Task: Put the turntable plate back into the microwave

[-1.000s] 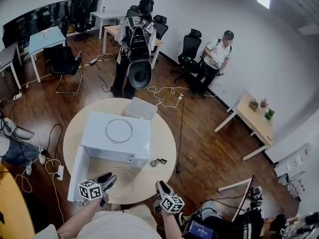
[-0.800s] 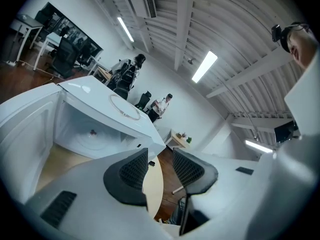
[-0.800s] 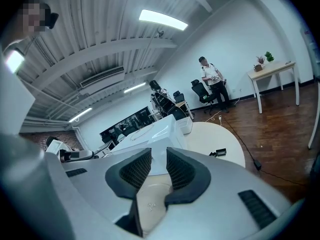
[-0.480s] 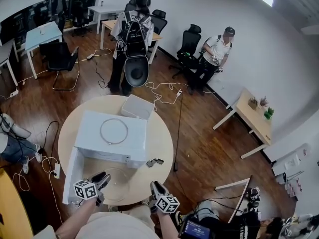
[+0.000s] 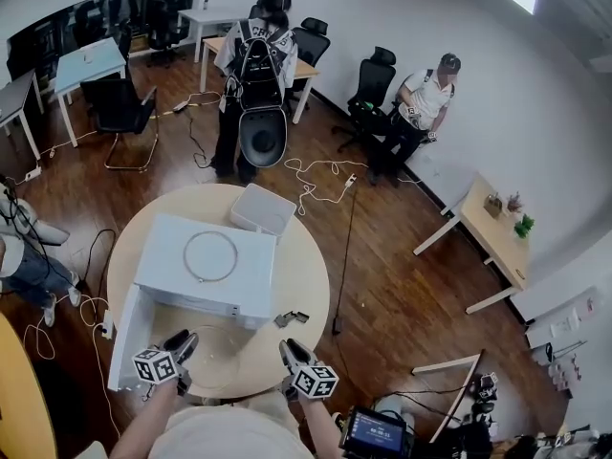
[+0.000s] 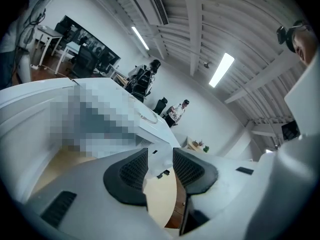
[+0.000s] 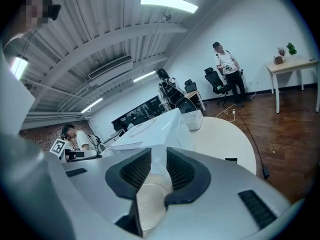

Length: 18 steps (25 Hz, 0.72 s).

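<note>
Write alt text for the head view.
A white microwave stands on a round table, door open, a glass plate lying before it. The left hand-held gripper and the right hand-held gripper hover at the near edge.

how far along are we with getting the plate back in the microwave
Early. Done: the door of the microwave stands open. In hand: the left gripper and right gripper flank the turntable plate, which lies on the table before the opening; both sets of jaws apart, nothing gripped. Left: grip it, lift it, set it inside.
</note>
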Each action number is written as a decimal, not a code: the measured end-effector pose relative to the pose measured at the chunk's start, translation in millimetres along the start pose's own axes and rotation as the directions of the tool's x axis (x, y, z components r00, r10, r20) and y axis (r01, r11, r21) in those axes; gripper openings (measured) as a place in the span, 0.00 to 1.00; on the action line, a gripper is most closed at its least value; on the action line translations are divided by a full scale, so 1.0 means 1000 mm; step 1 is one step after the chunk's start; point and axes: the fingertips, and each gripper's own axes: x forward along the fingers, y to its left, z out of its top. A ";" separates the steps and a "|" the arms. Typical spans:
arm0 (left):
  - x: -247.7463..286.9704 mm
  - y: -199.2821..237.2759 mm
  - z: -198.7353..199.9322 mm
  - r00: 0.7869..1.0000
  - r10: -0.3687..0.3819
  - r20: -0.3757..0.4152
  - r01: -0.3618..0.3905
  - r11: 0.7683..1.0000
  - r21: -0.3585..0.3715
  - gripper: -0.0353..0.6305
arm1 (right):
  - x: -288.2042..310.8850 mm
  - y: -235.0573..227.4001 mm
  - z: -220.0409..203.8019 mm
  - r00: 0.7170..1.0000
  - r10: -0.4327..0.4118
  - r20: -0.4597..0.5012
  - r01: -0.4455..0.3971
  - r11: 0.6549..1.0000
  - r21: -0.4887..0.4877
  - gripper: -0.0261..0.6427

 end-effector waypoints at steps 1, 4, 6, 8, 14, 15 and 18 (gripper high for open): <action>0.001 0.002 -0.001 1.000 0.010 0.006 -0.010 1.000 -0.003 0.30 | 0.002 -0.003 0.002 1.000 0.005 -0.006 -0.005 1.000 -0.004 0.18; 0.005 0.010 -0.002 0.999 0.041 0.018 -0.041 0.999 -0.008 0.30 | 0.008 -0.013 0.006 1.000 0.016 -0.019 -0.016 1.000 -0.011 0.18; 0.006 0.015 -0.003 0.998 0.061 0.017 -0.061 0.998 -0.005 0.30 | 0.012 -0.019 0.007 1.000 0.016 -0.026 -0.016 1.000 -0.015 0.18; 0.007 0.023 -0.007 0.997 0.081 0.011 -0.081 0.997 0.001 0.30 | 0.015 -0.024 0.007 0.999 0.015 -0.032 -0.015 1.000 -0.016 0.18; 0.003 0.056 -0.025 0.988 0.152 -0.006 -0.152 0.988 -0.004 0.30 | 0.025 -0.028 -0.004 0.998 0.025 -0.058 -0.025 1.000 0.005 0.18; 0.003 0.062 -0.029 0.987 0.161 -0.010 -0.161 0.987 -0.009 0.30 | 0.026 -0.030 -0.007 0.998 0.024 -0.066 -0.024 1.000 0.007 0.18; 0.003 0.082 -0.045 0.980 0.196 -0.031 -0.197 0.980 -0.017 0.30 | 0.030 -0.029 -0.018 0.996 0.029 -0.089 -0.028 1.000 0.013 0.18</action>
